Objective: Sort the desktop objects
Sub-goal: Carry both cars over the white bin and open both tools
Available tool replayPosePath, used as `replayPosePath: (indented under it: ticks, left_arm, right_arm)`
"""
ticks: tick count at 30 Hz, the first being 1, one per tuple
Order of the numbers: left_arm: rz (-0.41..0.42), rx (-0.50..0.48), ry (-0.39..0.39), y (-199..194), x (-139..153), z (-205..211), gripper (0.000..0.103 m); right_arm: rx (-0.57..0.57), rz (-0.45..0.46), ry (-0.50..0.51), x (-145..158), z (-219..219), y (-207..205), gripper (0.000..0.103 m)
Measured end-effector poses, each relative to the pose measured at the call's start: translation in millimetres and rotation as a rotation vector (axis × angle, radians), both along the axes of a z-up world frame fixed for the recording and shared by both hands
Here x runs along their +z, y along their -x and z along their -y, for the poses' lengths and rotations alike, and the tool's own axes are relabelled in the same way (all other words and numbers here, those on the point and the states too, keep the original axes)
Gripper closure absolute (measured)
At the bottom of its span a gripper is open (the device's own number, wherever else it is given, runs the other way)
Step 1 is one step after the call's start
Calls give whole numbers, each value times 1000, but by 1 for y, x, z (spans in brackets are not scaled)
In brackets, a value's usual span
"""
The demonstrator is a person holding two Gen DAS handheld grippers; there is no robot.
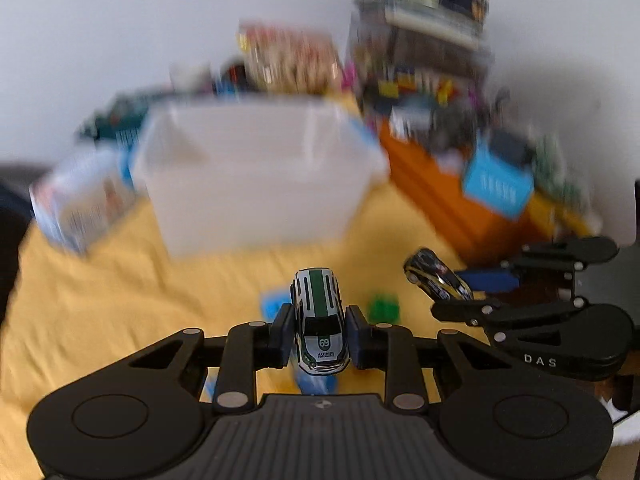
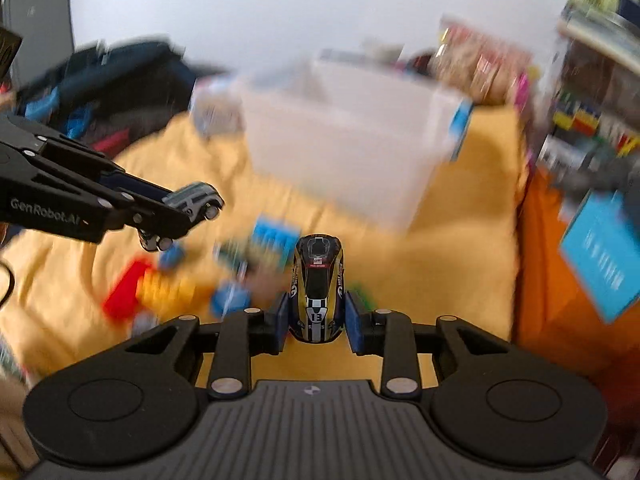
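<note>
My left gripper (image 1: pixel 320 332) is shut on a white and green toy car (image 1: pixel 318 300) marked 69, held nose toward the camera above the yellow cloth (image 1: pixel 100 300). My right gripper (image 2: pixel 316 316) is shut on a black and yellow toy car (image 2: pixel 318 280) marked 13. In the left wrist view the right gripper (image 1: pixel 468 294) shows at the right with its car (image 1: pixel 434 274). In the right wrist view the left gripper (image 2: pixel 180 216) comes in from the left with its car (image 2: pixel 196 200). A white translucent bin (image 1: pixel 256 184) (image 2: pixel 340 152) stands ahead of both.
Loose building blocks lie on the cloth below: green (image 1: pixel 383 308), red (image 2: pixel 124 292), yellow (image 2: pixel 172 288), blue (image 2: pixel 276 240). An orange box (image 1: pixel 432 192) with a blue card (image 1: pixel 498 188) lies right of the bin. Blurred boxes and stacked clutter line the back wall.
</note>
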State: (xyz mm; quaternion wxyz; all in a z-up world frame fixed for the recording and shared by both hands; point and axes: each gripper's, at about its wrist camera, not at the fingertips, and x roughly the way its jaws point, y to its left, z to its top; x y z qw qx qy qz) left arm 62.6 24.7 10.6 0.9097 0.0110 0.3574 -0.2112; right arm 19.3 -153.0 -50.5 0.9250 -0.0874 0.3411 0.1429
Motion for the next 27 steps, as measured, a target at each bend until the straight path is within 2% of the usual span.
replayPosePath:
  ticks: [4,8,13,18,21,23,25,27]
  left_arm:
    - [119,11,15,-32,40,-8,72]
    - [180,18,-4,-74,54,-11,72]
    - [186,54,-52,-136,38,-14,72]
    - [124,90,-85,-182,1,-13,71]
    - [77,125,-95,-189,-13,-15,62]
    - [93,117,-72,-180,-9,-17,54]
    - [122,125,-74,-168,-2,-21,41]
    - [138,123,-47,-157,7,-26,38]
  right_arm:
    - [-21,100,-9,29,-1,-30,71]
    - [-36,153,15,40,-9,-70,71]
    - [-97,170,-4,37,-17,-124,71]
    - [-171,109,-4,15,-21,-171,70]
    - [-188,45,14,4,-23,-179,66]
    - [-189,72,-6,9,-21,-171,66]
    - [-184,92,-11,17,-21,-160,66]
    - [-170,114,-20,28,-22,-148,64]
